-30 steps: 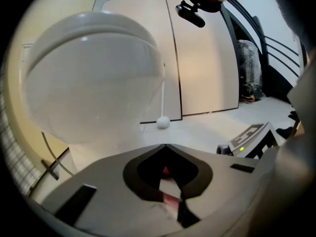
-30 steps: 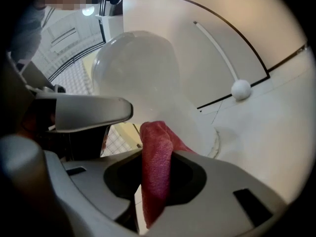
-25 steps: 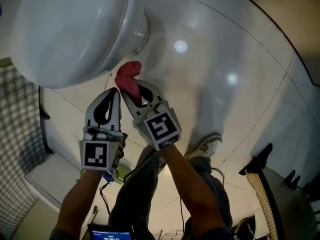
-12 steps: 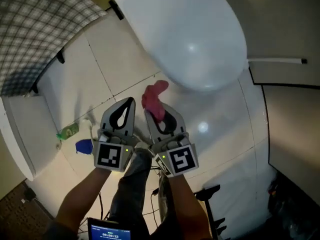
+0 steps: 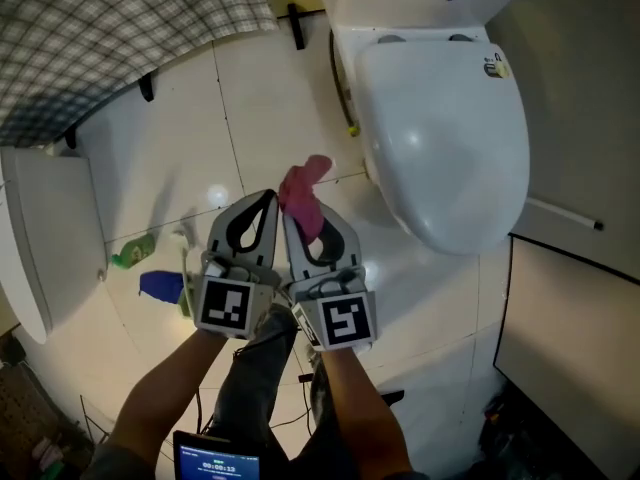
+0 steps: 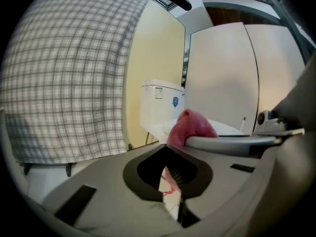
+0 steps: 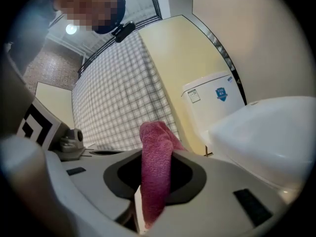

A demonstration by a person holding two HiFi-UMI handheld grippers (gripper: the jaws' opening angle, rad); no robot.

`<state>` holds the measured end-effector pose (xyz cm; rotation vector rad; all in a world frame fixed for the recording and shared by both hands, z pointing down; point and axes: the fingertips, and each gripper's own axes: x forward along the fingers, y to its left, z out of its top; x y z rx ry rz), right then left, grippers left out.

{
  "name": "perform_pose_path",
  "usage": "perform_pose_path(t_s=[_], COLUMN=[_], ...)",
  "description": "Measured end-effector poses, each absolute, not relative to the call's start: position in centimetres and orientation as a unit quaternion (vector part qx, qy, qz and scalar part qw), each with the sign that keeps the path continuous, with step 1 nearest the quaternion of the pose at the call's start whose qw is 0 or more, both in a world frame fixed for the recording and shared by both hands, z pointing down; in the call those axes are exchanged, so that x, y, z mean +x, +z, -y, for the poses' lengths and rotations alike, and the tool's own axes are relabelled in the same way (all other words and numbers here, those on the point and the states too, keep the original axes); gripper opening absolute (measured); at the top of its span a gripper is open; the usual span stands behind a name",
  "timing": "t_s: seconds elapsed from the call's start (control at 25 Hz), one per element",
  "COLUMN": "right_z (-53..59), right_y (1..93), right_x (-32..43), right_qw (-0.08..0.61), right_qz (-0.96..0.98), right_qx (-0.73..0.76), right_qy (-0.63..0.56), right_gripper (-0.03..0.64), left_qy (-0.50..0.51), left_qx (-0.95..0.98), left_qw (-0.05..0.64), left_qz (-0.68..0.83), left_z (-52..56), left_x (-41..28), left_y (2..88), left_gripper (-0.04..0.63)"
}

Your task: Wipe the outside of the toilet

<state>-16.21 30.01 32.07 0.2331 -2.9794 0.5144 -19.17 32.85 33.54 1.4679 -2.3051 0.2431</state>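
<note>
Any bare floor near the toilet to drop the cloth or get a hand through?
Bare tile between the checked curtain and the toilet, and in front of the toilet beside the right gripper. Crowded left of the left gripper: green bottle, blue object.

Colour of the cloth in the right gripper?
The cloth is pink; it shows best in the right gripper view.

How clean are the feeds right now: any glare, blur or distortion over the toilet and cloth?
Head view: sharp, with lamp glare on the toilet lid and floor tiles. Left gripper view: heavy fisheye bending, black corners, pink cloth readable. Right gripper view: same fisheye, cloth crisp, toilet bright with little surface detail.
</note>
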Motion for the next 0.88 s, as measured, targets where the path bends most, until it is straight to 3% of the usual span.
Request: perform_pose_path(t_s=[0.4,0.68,0.88], right_z=[-24.5,-17.4,-12.3], right_y=[41.4,53.2,56.7], right_x=[-26.1,-30.0,-31.9], right_qw=[0.055,0.064,0.056], right_qz=[0.981,0.980,0.979], right_qx=[0.124,0.165,0.190], right_qy=[0.136,0.092,0.057], right_gripper=[0.092,0.091,0.090], left_qy=[0.057,0.054,0.046], left_qx=[0.507,0.533,0.566], left_qw=[0.187,0.172,0.142], left_qz=[0.839,0.826,0.811], left_z=[-29.2,-23.2,-19.0], left_x=[-29.5,-32.7,-31.7], left_y=[40.5,51.5,56.0], left_gripper=[0.006,0.006,0.006])
